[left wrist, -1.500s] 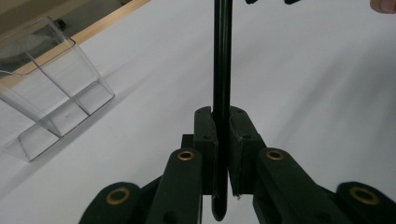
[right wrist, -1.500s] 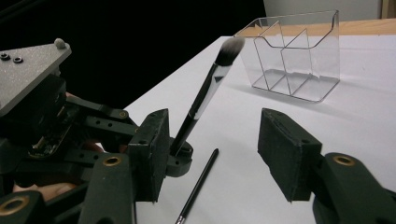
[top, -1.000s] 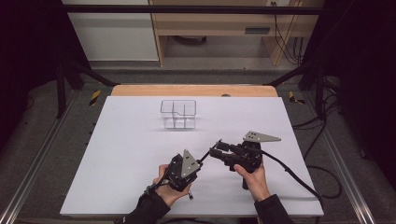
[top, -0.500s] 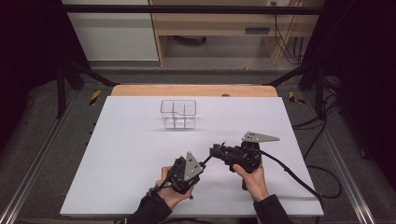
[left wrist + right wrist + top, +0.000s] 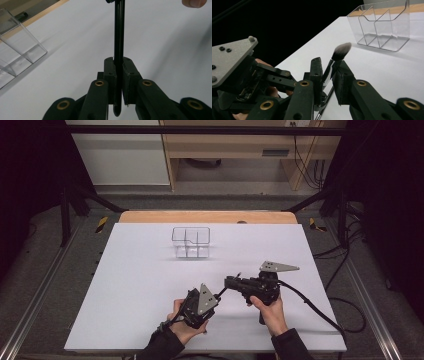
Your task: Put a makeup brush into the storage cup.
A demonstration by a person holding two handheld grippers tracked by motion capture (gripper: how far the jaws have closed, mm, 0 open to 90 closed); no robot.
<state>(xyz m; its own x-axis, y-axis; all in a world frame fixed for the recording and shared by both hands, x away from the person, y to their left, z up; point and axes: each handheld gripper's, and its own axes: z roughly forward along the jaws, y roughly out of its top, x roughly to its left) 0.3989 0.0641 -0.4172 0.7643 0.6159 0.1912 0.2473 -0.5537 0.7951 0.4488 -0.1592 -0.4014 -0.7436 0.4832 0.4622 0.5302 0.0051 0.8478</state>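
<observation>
While you steady both hands low in the frame, your left tongs (image 5: 216, 296) are clamped on the handle end of a makeup brush (image 5: 228, 287), so the shaft bridges the two tools above the desk (image 5: 140, 285). Your right tongs (image 5: 329, 71) bracket the ferrule; whether they press it, you cannot tell. Bristles point up-frame toward the clear divided organizer (image 5: 191, 242), upper centre, well apart and apparently empty: a likely destination.
</observation>
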